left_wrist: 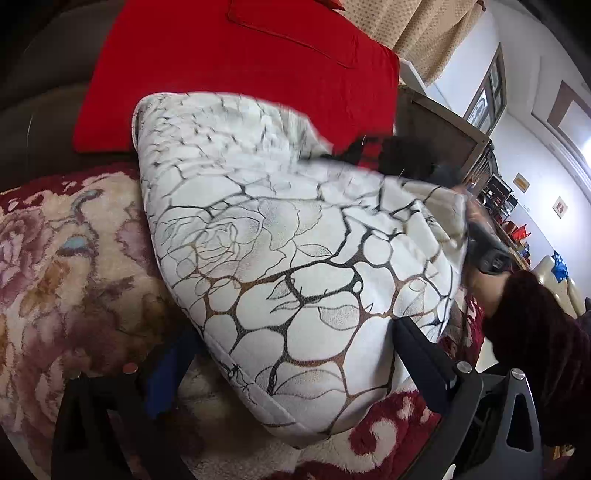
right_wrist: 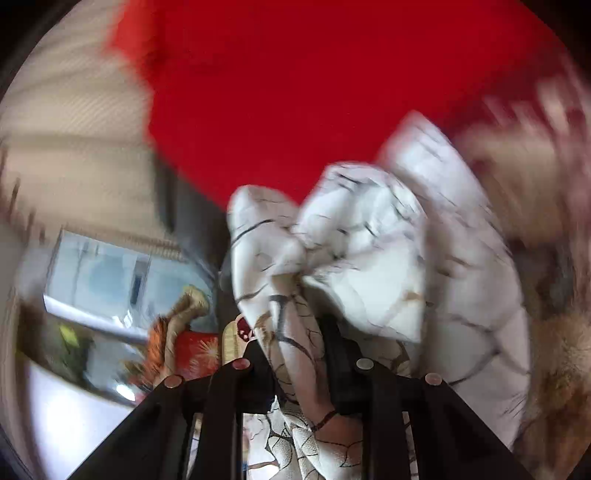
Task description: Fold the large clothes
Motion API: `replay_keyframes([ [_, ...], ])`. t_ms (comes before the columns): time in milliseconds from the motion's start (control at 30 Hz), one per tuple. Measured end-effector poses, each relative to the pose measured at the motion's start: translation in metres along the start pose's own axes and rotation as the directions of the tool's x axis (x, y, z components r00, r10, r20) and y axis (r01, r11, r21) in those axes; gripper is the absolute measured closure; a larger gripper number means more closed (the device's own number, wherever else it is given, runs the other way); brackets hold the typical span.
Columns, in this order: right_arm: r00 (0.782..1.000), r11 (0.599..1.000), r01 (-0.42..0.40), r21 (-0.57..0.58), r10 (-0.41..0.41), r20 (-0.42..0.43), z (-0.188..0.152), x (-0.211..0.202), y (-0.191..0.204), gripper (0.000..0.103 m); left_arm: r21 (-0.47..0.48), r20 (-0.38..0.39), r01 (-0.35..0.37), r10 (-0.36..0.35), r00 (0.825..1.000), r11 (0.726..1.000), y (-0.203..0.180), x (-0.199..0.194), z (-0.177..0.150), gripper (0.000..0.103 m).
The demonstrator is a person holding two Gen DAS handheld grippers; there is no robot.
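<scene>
A white padded garment (left_wrist: 295, 258) with a black and brown vein and rose print lies folded on a plush floral blanket (left_wrist: 62, 280). My left gripper (left_wrist: 295, 354) stands open at its near edge. Its two black fingers (left_wrist: 424, 354) are wide apart, and the garment's corner lies across the gap between them. In the right wrist view my right gripper (right_wrist: 291, 354) is shut on a bunched fold of the same garment (right_wrist: 369, 258), which rises crumpled and blurred in front of it. A hand in a dark maroon sleeve (left_wrist: 535, 332) reaches to the garment's far right corner.
A red cloth (left_wrist: 240, 66) covers the bed beyond the garment and fills the top of the right wrist view (right_wrist: 314, 92). A wooden bed frame (left_wrist: 443, 129), beige curtains (left_wrist: 424, 26) and cluttered shelves (left_wrist: 506, 206) stand to the right.
</scene>
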State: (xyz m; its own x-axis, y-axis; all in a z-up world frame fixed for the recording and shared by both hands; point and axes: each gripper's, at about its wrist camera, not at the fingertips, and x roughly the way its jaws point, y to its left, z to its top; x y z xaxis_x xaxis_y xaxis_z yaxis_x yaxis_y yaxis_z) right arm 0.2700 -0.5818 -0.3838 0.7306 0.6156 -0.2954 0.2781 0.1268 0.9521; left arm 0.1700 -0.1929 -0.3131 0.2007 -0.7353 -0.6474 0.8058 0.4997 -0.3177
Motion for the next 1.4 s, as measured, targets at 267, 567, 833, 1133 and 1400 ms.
replay_keyframes([
  [267, 0.998, 0.996, 0.064, -0.059, -0.063, 0.016, -0.011, -0.014, 0.008, 0.071, 0.018, -0.015, -0.001, 0.001, 1.0, 1.0, -0.001, -0.011, 0.006, 0.0],
  [567, 0.928, 0.819, 0.342, -0.461, -0.217, 0.303, -0.075, -0.043, 0.138, 0.039, 0.174, 0.075, -0.018, 0.005, 0.997, 0.985, -0.025, -0.047, 0.007, 0.0],
  [833, 0.837, 0.605, 0.546, -0.579, -0.433, 0.335, -0.085, 0.022, 0.15, 0.051, 0.077, -0.015, -0.047, 0.049, 0.999, 0.996, -0.001, -0.026, 0.004, 0.0],
  [1133, 0.806, 0.687, 0.588, -0.427, -0.46, 0.371, -0.069, -0.008, 0.112, 0.062, 0.091, -0.019, -0.044, 0.046, 0.999, 0.995, -0.011, -0.021, 0.005, 0.0],
  [1400, 0.853, 0.6, 0.522, -0.606, -0.368, 0.371, -0.159, -0.043, 0.15, 0.061, 0.086, 0.095, -0.113, 0.105, 0.99, 0.99, -0.016, -0.064, 0.007, 0.0],
])
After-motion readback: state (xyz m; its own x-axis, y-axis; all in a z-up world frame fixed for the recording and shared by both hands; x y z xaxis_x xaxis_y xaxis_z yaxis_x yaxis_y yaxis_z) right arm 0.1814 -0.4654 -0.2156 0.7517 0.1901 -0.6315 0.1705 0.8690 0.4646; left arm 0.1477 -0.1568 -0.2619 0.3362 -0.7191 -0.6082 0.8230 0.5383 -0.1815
